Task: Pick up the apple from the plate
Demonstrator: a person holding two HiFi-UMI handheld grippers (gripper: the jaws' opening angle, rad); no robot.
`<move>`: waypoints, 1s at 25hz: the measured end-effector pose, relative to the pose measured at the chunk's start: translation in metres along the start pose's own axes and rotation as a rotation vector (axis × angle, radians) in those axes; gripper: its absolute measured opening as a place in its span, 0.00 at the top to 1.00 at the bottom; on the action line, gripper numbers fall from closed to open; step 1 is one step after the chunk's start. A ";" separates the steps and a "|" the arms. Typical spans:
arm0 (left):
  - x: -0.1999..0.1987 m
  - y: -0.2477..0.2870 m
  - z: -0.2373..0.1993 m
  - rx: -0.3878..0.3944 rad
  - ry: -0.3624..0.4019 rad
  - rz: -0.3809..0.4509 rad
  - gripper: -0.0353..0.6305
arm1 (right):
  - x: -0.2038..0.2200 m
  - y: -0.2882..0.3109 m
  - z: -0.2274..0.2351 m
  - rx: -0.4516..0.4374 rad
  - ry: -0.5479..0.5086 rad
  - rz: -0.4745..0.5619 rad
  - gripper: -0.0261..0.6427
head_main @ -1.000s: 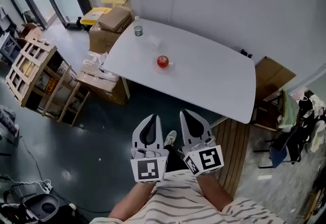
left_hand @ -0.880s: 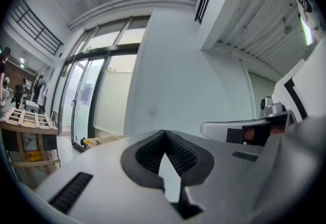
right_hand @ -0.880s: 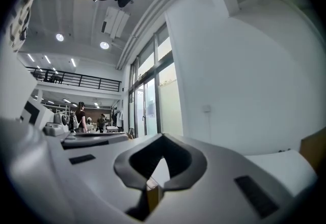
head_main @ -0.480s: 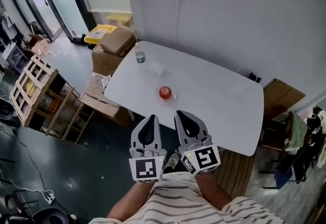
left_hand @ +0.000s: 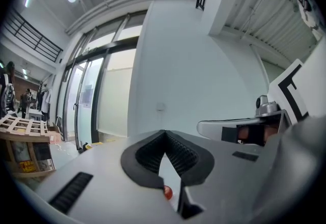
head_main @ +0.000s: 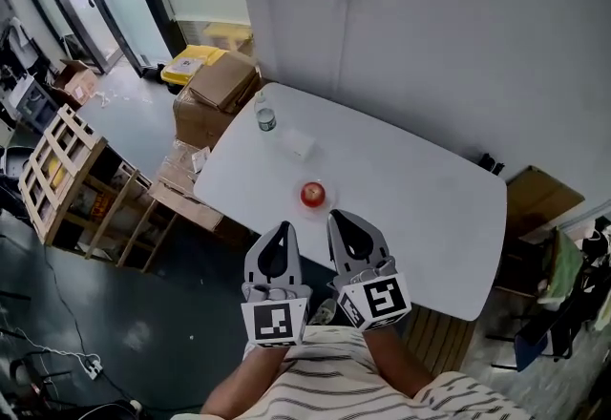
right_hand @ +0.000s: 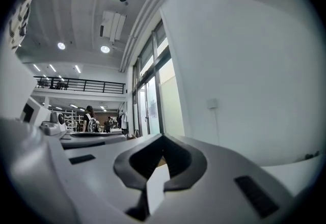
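In the head view, the apple [head_main: 312,193] is sitting on a small pale plate [head_main: 325,202] close to the near edge of the white surface [head_main: 410,189], and a bottle [head_main: 266,119] is standing towards the far left corner. The person is holding the left gripper [head_main: 282,233] and the right gripper [head_main: 340,221] side by side at that near edge, both pointing toward the apple and apart from it. In the left gripper view, the left gripper [left_hand: 164,136] is keeping its jaws together at the tips with nothing between them, and the apple [left_hand: 167,193] is showing through the slot below, well ahead. In the right gripper view, the right gripper [right_hand: 162,140] is likewise showing its jaws together and gripping nothing.
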State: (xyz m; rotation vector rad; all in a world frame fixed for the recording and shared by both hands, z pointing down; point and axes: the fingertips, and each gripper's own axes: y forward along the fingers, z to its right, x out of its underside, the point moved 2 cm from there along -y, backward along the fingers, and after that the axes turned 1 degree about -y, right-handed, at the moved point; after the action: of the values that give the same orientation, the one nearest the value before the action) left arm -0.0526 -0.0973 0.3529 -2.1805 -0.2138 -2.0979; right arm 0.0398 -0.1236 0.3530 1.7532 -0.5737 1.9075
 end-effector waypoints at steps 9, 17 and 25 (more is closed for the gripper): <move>0.028 0.051 -0.024 0.043 -0.023 -0.081 0.94 | 0.042 0.050 0.020 0.031 0.007 -0.130 0.96; 0.063 0.085 -0.044 0.092 -0.024 -0.167 0.94 | 0.103 0.088 0.039 0.059 0.044 -0.257 0.96; 0.090 0.102 -0.054 0.101 -0.029 -0.235 0.94 | 0.165 0.107 0.056 0.079 0.073 -0.370 0.96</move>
State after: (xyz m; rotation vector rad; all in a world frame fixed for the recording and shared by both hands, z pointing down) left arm -0.0848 -0.2045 0.4467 -2.2215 -0.5920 -2.1175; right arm 0.0093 -0.2310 0.5242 1.6908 -0.1350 1.7418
